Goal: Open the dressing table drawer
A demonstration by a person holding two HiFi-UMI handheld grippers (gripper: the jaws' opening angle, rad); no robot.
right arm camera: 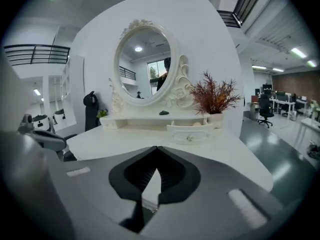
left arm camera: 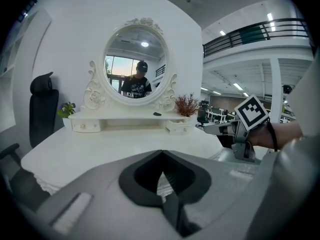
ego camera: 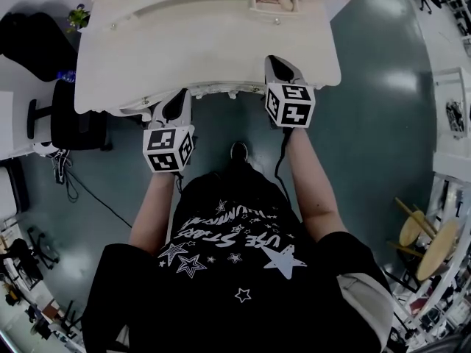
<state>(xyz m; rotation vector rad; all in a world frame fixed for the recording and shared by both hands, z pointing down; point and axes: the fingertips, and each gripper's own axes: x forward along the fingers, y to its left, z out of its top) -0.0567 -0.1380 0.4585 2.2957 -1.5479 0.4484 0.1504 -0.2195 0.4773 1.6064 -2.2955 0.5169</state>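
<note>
The left gripper (left arm camera: 161, 153) has its jaws together, tip against tip with nothing between them, held at the near edge of the dressing table's white worktop (left arm camera: 100, 149). The right gripper (right arm camera: 156, 148) is the same: its jaws are closed on nothing. It is held over the right part of the worktop, a little further in than the left one. Both point toward the back of the table, and neither touches anything that I can see.

Straight ahead of the right gripper, and well apart from it, sits the small white drawer with a round silver knob (right arm camera: 189, 133). It is at the right end of the low white shelf unit (right arm camera: 140, 120) that runs along the back of the worktop. It stands pulled out part-way, its front forward of the unit, with something pale showing inside. The matching small drawer at the left end (left arm camera: 84, 126) sits flush and shut.

Above the shelf unit rises the oval mirror in a carved white frame (right arm camera: 145, 64), and a small dark green object (right arm camera: 164, 113) lies on the shelf below it. A bunch of dried reddish-brown twigs (right arm camera: 214, 96) stands just right of the open drawer, and a little green pot plant (left arm camera: 66, 109) stands at the far left end. A black office chair (left arm camera: 42, 109) stands to the left of the table on the dark grey-green floor (ego camera: 368, 123). The person, in a black star-printed T-shirt (ego camera: 235, 256), stands at the table's front
</note>
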